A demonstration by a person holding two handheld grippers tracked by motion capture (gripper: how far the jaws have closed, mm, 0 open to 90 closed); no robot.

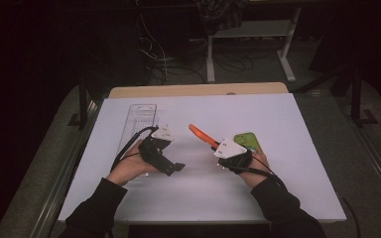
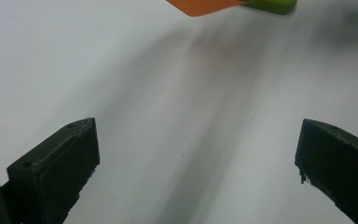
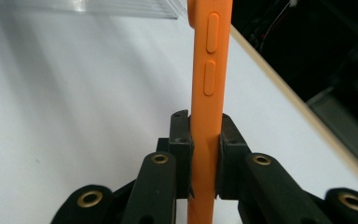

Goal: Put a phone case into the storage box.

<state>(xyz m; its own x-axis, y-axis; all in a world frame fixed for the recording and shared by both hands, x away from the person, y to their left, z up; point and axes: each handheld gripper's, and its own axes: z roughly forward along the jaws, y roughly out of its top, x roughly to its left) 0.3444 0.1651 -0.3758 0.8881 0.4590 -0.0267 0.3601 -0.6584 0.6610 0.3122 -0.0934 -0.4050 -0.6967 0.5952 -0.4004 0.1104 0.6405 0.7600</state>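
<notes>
Orange silicone, seen edge-on, is what the right gripper view gives closest of all: the orange phone case (image 3: 208, 93) stands between the two black jaws, whose pads press its two flat faces, and two long side buttons sit on the narrow edge facing the camera, a detail too small to make out from above. The right gripper (image 1: 217, 147) is thus clenched on the orange phone case, holding it clear of the bench (image 1: 278, 188). From the high view the case's long axis runs from the jaws toward about 10 o'clock, its free end pointing up and away toward the far left of the white surface. The left gripper (image 1: 178, 167), near the person's left hand (image 1: 129, 171) at the 8 o'clock side of the bench, has its jaws released and spread wide; the left gripper view shows bare white surface between them, with a corner of the orange phone case at the top edge. That same view shows the green phone case (image 2: 275, 5) just beyond the orange one; whether the two touch cannot be told. In the high view the green phone case lies flat just past the right hand (image 1: 255, 161), toward 2 o'clock from it. Farther off, at about 11 o'clock, a clear plastic tray (image 1: 141, 121) lies lengthwise beyond the left gripper, well apart from the orange case, and its near edge also shows at the top of the right gripper view. Beyond the bench, table legs (image 1: 287, 54) and loose cables (image 1: 154, 49) stand in the dark.
</notes>
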